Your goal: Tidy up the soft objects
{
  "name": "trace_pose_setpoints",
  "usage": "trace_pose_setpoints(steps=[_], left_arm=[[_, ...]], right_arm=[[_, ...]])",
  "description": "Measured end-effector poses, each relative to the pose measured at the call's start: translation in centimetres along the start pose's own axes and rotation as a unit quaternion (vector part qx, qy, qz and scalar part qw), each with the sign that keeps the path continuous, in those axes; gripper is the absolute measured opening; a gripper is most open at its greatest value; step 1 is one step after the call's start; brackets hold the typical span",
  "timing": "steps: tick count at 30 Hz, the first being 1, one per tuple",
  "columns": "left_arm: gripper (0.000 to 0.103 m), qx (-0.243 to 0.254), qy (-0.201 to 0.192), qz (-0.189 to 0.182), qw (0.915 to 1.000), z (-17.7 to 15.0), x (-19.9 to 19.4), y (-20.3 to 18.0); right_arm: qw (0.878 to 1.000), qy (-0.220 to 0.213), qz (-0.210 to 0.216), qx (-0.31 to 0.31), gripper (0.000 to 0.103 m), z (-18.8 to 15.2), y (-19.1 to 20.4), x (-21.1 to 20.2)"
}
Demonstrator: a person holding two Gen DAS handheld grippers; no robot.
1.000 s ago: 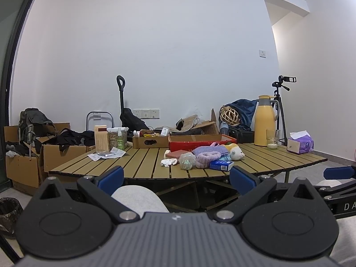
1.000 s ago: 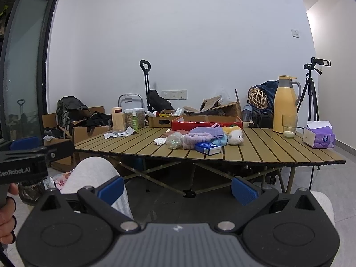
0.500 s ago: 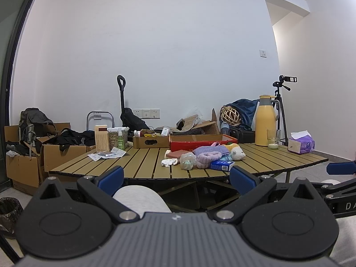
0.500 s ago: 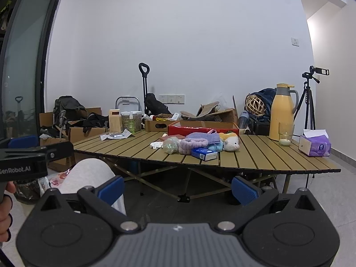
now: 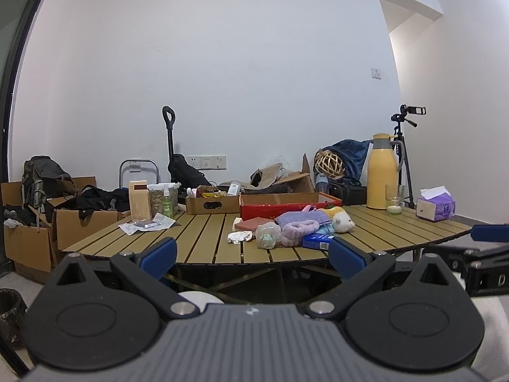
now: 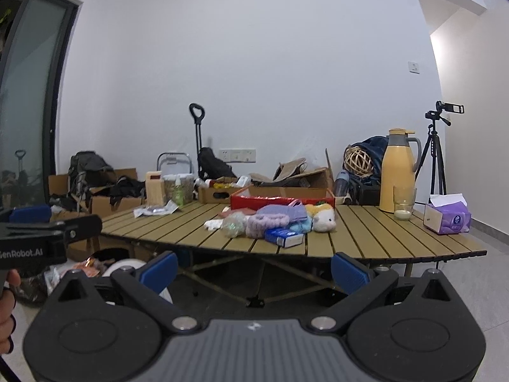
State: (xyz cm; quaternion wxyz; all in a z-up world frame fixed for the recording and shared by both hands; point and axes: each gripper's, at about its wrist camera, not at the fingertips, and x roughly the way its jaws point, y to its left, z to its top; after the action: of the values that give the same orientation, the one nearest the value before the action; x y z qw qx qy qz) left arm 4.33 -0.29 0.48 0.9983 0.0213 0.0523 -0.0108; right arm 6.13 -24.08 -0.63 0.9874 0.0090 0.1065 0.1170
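The soft pile, purple headband (image 6: 267, 222) and plush toy (image 6: 323, 219), is seen mid-worktop (image 6: 366, 238), dead ahead of both claws. Left claw (image 5: 253, 251) and right claw (image 6: 254, 267) are held wide open, empty, short of the edge; neither is clearly nearer.

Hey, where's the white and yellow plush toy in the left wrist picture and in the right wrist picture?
Left wrist view: the plush toy lies right of centre on the slatted table, at the right end of the soft pile.
Right wrist view: the plush toy lies right of centre, behind the blue box.
Shared landmark: the yellow thermos jug stands further right in both.
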Motion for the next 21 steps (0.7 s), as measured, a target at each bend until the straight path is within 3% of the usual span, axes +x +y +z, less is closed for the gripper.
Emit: trace_pose_setpoints(steps=[5, 13, 18, 21], left_arm=[[0.103, 0.000, 0.021, -0.001, 0.9998, 0.2, 5.0, -0.1], [0.103, -0.007, 0.046, 0.003, 0.9989, -0.1, 11.5, 0.3], [0.103, -0.016, 0.043, 0.003, 0.9989, 0.2, 11.9, 0.6], [0.103, -0.013, 0.035, 0.006, 0.9993, 0.3, 10.9, 0.7]], right_arm=[[1.000, -0.003, -0.002, 0.026, 0.103, 1.3, -1.9, 4.2], [1.000, -0.004, -0.009, 0.008, 0.103, 1.2, -2.9, 10.6], [0.999, 0.027, 0.000, 0.022, 0.103, 0.3, -3.0, 12.9], [1.000, 0.021, 0.002, 0.019, 0.103, 0.2, -2.8, 12.4]])
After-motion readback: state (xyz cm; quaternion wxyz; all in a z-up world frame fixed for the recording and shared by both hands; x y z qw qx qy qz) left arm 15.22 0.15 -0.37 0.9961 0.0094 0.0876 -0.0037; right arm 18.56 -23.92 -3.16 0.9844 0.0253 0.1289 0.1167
